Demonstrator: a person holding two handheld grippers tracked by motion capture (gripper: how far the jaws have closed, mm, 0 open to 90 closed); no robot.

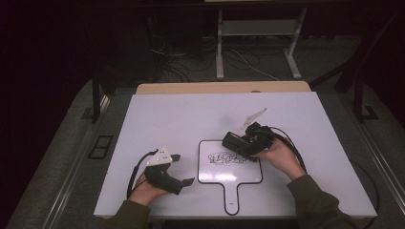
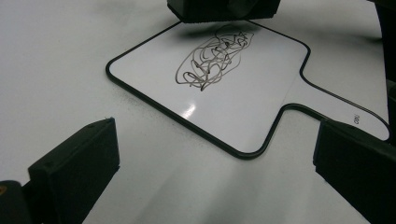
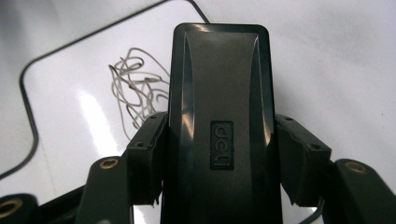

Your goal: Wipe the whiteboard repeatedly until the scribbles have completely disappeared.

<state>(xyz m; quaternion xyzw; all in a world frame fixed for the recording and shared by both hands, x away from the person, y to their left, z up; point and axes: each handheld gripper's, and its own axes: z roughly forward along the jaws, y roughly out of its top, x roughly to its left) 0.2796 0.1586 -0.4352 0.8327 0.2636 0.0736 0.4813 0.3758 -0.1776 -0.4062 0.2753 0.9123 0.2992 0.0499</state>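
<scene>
I'm clamping the eraser (image 3: 219,121) across its stiff, slick sides with my right gripper (image 1: 239,141), above the whiteboard's (image 1: 210,174) scribble (image 1: 228,158). My left gripper (image 1: 184,169) is resting wide open near the table's (image 1: 191,114) front edge.

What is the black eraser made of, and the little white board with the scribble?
The eraser looks like hard, glossy black plastic: light glints on its moulded shell and raised logo. The little board seems smooth, shiny coated sheet, maybe plastic or enamelled metal, since it mirrors a bright spot; its dark rim looks painted or plastic.

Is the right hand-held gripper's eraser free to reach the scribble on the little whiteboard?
Probably yes. The right hand-held gripper grips the eraser just above the scribble, with nothing between them.
</scene>
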